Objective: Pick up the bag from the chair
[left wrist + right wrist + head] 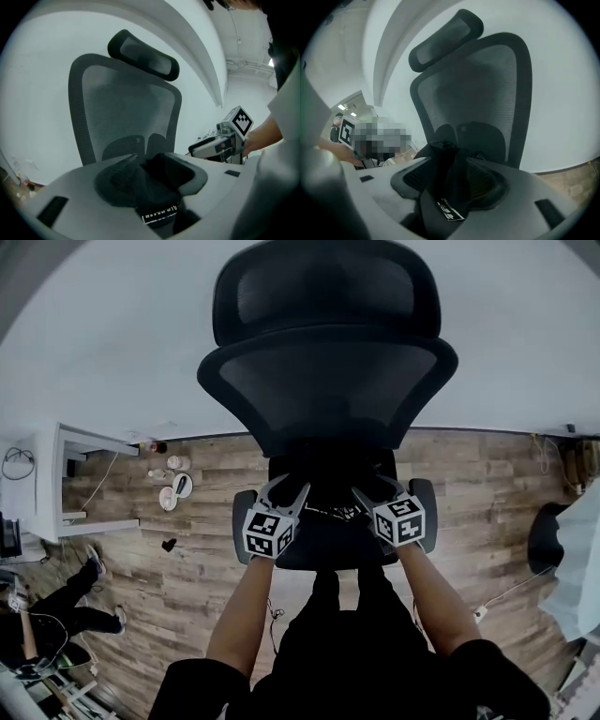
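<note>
A black office chair (328, 381) with a mesh back and headrest stands before me. The black bag (330, 510) lies on its seat, hard to tell from the dark cushion. My left gripper (284, 493) and right gripper (377, 495) both reach onto it from the seat's front. In the left gripper view, bunched black bag fabric (157, 192) with a white-printed label is pinched in the left gripper (150, 180). In the right gripper view, a black fold of the bag (446, 164) stands up between the jaws of the right gripper (450, 180), which are shut on it.
The chair stands on a wooden floor (187, 577) against a white wall. A white shelf unit (84, 484) and small items (173, 488) are to the left. A person's legs (56, 606) are at lower left. A cable (511, 592) runs along the floor at right.
</note>
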`<state>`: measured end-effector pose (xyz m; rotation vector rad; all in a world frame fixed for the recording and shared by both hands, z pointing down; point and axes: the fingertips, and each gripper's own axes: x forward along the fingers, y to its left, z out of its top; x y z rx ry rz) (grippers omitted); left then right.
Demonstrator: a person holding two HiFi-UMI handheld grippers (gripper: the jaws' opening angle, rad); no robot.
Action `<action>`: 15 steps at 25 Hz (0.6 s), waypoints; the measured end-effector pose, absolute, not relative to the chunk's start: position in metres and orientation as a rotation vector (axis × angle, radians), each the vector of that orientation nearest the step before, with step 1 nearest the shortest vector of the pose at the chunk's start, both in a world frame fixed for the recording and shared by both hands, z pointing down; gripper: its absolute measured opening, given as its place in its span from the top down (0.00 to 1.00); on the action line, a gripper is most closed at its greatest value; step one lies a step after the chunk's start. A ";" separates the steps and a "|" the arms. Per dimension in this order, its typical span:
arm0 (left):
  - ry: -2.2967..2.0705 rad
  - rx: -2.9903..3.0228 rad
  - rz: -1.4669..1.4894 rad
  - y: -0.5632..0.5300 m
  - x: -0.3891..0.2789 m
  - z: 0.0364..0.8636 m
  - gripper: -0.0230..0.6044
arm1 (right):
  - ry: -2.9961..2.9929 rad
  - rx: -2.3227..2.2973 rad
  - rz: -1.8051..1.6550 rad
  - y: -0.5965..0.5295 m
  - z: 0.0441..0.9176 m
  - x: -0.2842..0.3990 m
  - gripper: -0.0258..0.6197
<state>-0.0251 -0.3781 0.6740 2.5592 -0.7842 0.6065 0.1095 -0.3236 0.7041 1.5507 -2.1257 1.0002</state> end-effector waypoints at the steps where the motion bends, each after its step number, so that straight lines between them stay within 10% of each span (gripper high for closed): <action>1: -0.790 2.528 0.638 -0.386 -0.025 0.685 0.55 | -2.114 1.552 1.030 -0.330 0.711 0.111 0.56; 10: -0.556 2.317 0.783 -0.404 0.007 0.772 0.39 | -1.967 1.373 1.403 -0.357 0.791 0.107 0.38; 15: -0.504 2.353 0.852 -0.408 0.028 0.781 0.55 | -1.955 1.255 1.310 -0.365 0.805 0.102 0.42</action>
